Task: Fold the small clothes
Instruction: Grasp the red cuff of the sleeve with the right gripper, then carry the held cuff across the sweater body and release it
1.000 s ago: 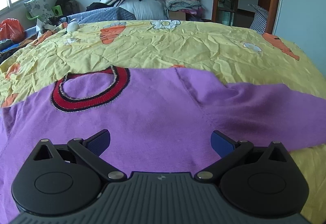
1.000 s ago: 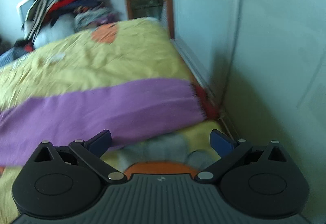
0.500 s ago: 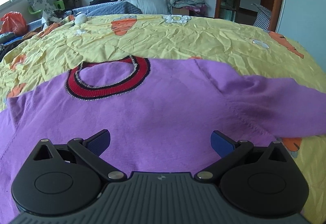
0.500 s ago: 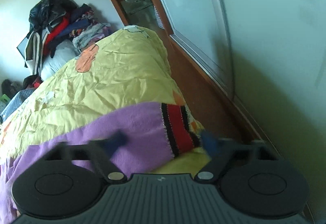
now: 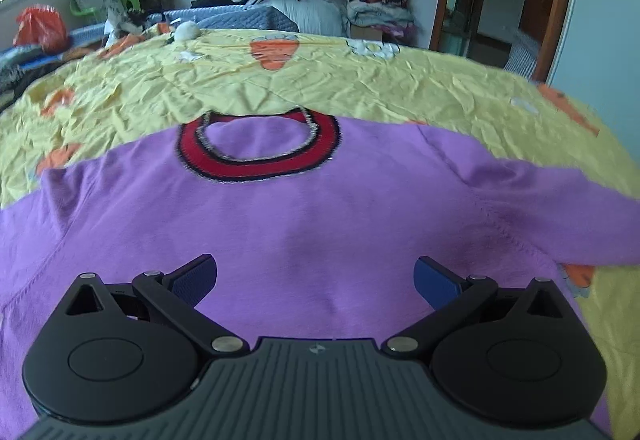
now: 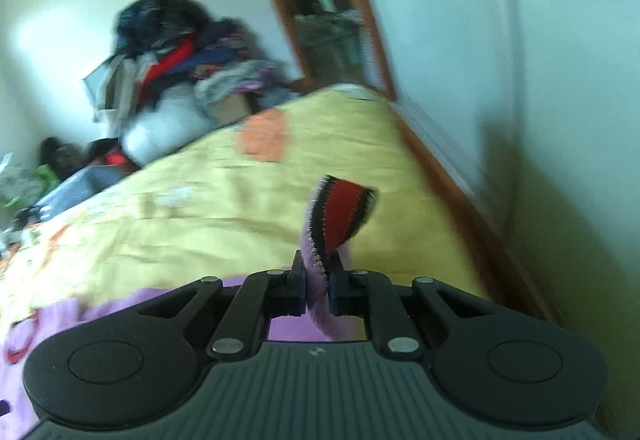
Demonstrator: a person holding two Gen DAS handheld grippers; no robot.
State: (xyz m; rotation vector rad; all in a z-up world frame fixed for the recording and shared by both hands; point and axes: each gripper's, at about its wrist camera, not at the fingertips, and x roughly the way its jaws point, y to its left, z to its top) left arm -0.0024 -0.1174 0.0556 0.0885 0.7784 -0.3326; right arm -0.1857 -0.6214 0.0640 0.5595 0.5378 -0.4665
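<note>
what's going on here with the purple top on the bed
A person is folding a purple sweater spread flat on a yellow bedspread. The right hand-held gripper is closing on the sleeve just behind its red and black cuff, which sticks up past the fingers. The left hand-held gripper is open over the sweater's body and holds nothing. No fold shows on the body.

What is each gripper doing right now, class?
Left gripper: open, holding nothing, above the purple knitted sweater.
Right gripper: closing on the sweater's red-and-black striped cuff.
</note>
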